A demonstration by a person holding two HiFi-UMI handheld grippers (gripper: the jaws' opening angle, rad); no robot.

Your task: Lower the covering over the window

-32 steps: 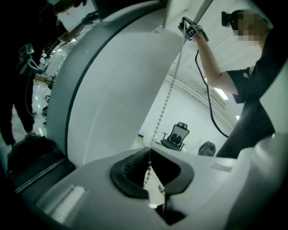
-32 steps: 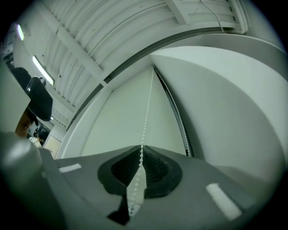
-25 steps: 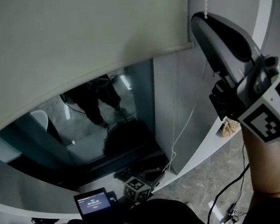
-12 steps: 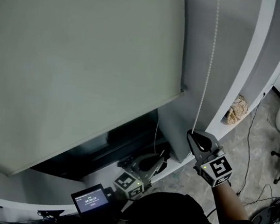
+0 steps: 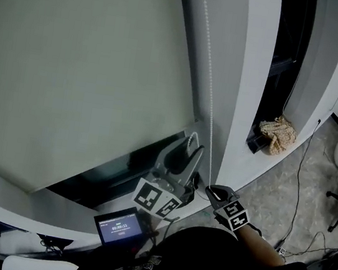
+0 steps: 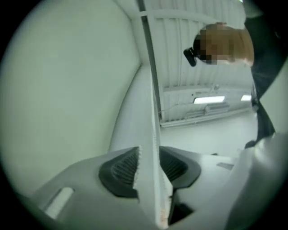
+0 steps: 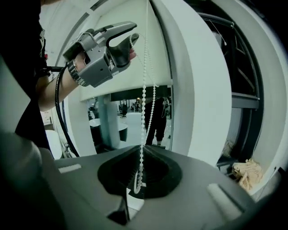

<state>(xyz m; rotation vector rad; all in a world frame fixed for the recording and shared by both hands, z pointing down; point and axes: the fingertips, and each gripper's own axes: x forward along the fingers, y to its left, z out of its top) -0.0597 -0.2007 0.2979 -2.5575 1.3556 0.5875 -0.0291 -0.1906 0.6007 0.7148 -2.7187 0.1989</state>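
Right gripper [image 7: 140, 150] is clamping the white beaded plastic cord [image 7: 144, 90]. Left gripper [image 6: 148, 150] jaws, just opening, are straddling it loosely. A mistimed regrasp is risking slipping beads and stalling the pale fabric roller blind [image 5: 92, 57].

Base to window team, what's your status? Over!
Right tool shut on bead chain, low. Left tool just opening, chain loose between its jaws. Blind nearly down, dark gap left below. Nothing blocking.

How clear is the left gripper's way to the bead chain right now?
Likely yes, clear: the left gripper, its jaws just opening, has the bead chain running between them with nothing across it; the right gripper holds it lower down.
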